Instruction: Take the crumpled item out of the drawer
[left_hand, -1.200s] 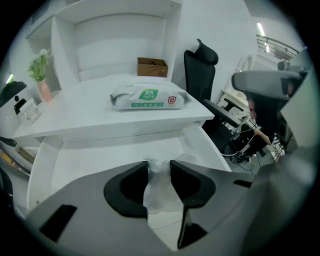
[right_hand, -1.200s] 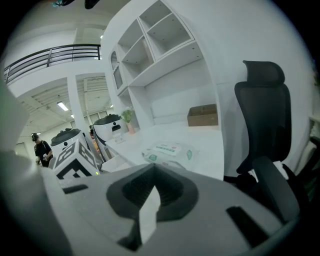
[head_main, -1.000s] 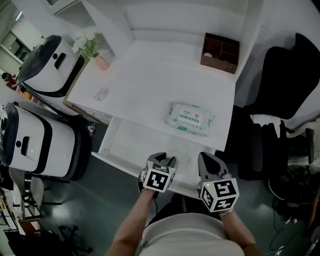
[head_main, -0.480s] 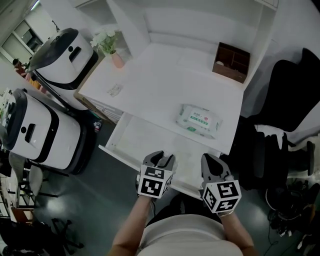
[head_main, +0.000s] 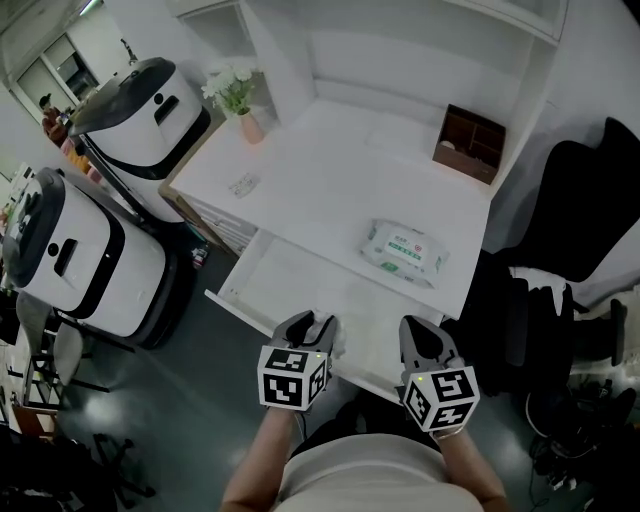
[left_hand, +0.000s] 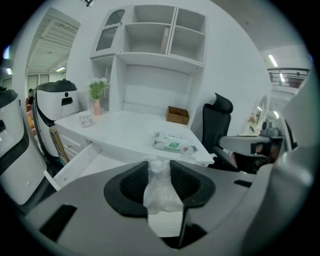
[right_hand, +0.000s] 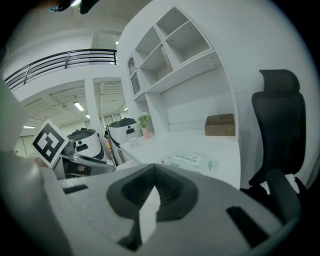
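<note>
My left gripper (head_main: 312, 328) is shut on the crumpled item, a wad of thin white material (left_hand: 161, 189) pinched between both pads. It hangs above the front edge of the open white drawer (head_main: 232, 278), which is pulled out from under the white desk (head_main: 330, 180). In the head view only a small white bit of the wad (head_main: 339, 346) shows beside the jaws. My right gripper (head_main: 422, 340) hovers to the right over the drawer's front edge. In the right gripper view its jaws (right_hand: 156, 175) meet at the tips with nothing between them.
A pack of wet wipes (head_main: 404, 250) lies on the desk near its front right. A brown wooden box (head_main: 470, 143) stands at the back right, a pink vase with flowers (head_main: 238, 95) at the back left. Two white machines (head_main: 75, 255) stand left, a black chair (head_main: 575, 240) right.
My left gripper has risen and drawn back from the drawer toward the person, the white wad still in its jaws. The right gripper has shifted only slightly.
</note>
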